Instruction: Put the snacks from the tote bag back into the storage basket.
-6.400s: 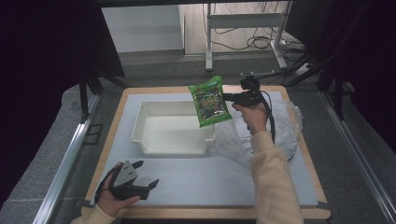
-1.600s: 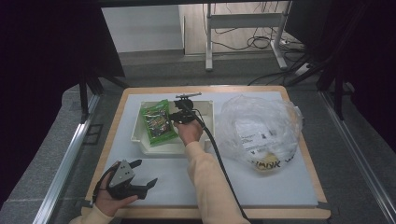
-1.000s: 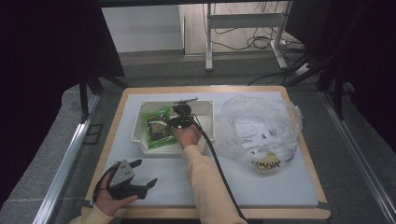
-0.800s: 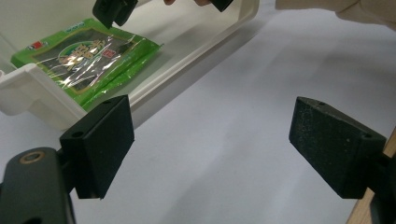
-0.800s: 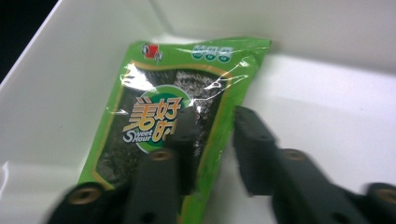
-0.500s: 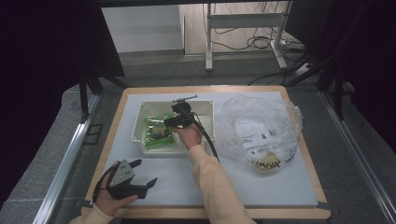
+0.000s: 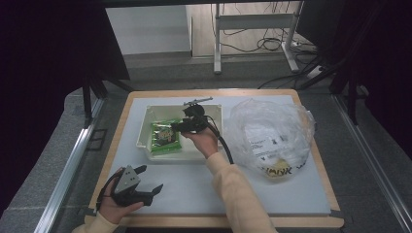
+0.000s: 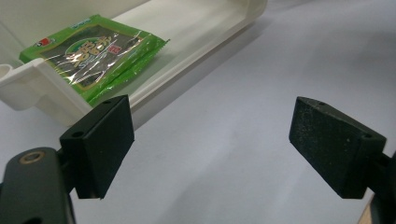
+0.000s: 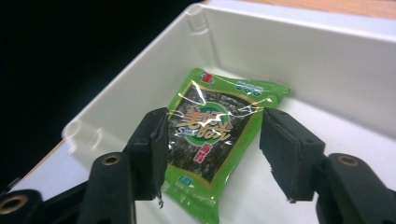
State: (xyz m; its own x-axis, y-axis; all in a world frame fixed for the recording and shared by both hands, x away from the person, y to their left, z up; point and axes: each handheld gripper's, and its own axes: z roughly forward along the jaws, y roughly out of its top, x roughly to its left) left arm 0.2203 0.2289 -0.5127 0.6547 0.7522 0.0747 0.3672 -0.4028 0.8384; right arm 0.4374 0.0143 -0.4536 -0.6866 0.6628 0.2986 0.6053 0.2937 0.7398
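Observation:
A green seaweed snack packet (image 7: 165,136) lies flat on the floor of the white bin (image 7: 167,156), toward its left end. My right gripper (image 7: 176,128) hovers just over the packet, open. In the right gripper view its jaws stand apart on either side of the packet (image 9: 210,135) without pinching it, inside the bin's white walls (image 9: 303,51). My left gripper (image 7: 150,178) rests open on the mat near the table's front left, holding nothing. The left gripper view has the packet (image 8: 93,51) in the bin (image 8: 196,51) beyond the open gripper (image 8: 210,144).
A large crumpled clear plastic bag (image 7: 272,136) with printed labels sits on the right half of the table, a yellowish item (image 7: 277,171) inside it. A grey-white mat (image 7: 194,189) covers the wooden tabletop. The right gripper's cable (image 7: 224,148) runs along the forearm.
The right gripper carried the packet from the bag side over to the bin, lowered it to the bin floor and opened its jaws. The left gripper has stayed still.

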